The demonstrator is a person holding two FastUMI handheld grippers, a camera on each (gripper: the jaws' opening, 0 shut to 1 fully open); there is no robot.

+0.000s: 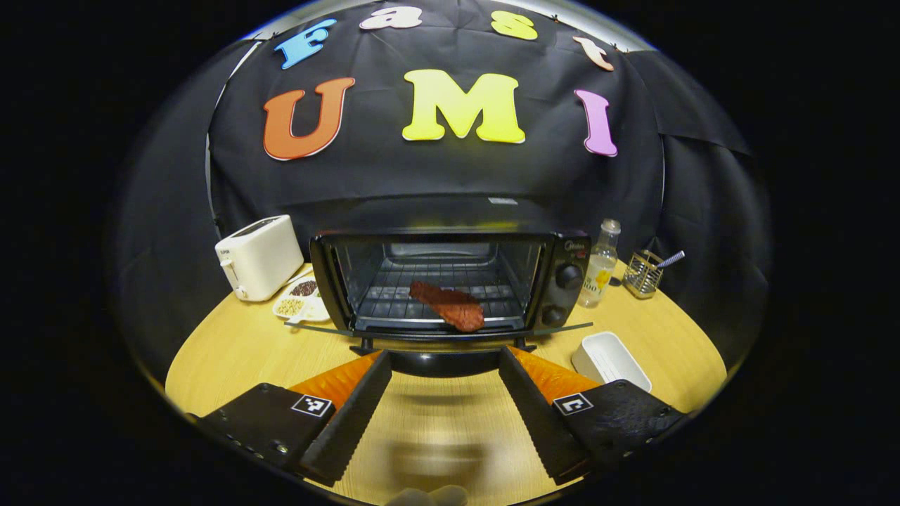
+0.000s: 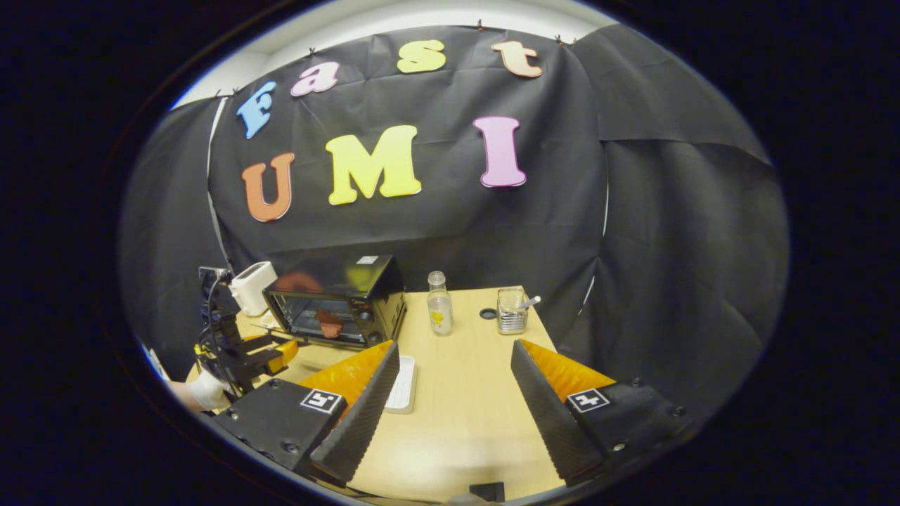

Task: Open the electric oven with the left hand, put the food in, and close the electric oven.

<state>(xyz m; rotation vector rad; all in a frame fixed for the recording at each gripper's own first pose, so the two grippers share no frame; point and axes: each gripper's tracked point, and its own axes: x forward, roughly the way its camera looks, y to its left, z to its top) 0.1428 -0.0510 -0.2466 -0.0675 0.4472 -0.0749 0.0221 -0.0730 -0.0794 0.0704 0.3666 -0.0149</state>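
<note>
Oven [image 1: 450,281] door down, meat [image 1: 448,305] on rack mid-frame; only closing left. Both tools spread, empty: left tool [image 1: 444,414], right tool [image 2: 455,411].

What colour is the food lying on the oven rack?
Reddish brown. The food lies on the rack of the open oven; the left gripper view shows it best.

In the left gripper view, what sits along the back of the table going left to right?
Toaster → divided snack dish → open electric oven with the food on its rack → clear bottle → wire utensil holder.
</note>
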